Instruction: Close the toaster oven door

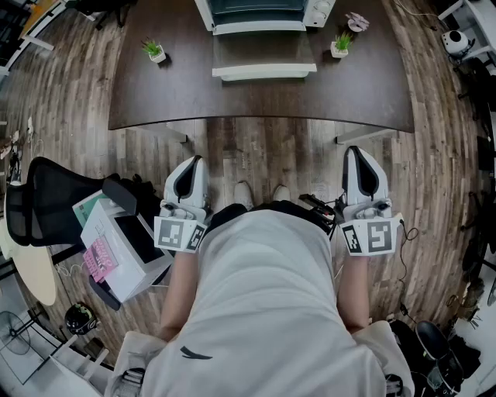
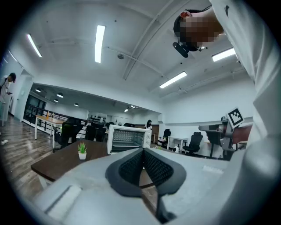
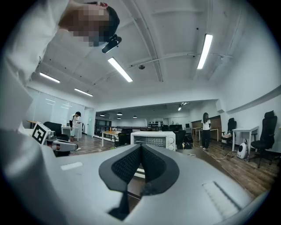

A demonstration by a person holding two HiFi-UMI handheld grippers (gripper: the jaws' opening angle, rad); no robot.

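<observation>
While the oven door [image 1: 264, 71] lies open, left tongs [image 1: 194, 161], right tongs [image 1: 353, 152] both closed, empty, low by hips, seemingly level.

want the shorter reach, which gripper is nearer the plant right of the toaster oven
Right. The right gripper is in line with the plant, short of the table; the left gripper is far to its left.

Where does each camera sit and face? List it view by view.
Head view: on the person's head, facing steeply down at the dark brown table, white toaster oven, white shirt, left gripper, right gripper.
Left gripper view: on the left gripper, facing forward along shut jaws; shirt at right.
Right gripper view: on the right gripper, likewise; shirt at left.
All share the toaster oven.
</observation>
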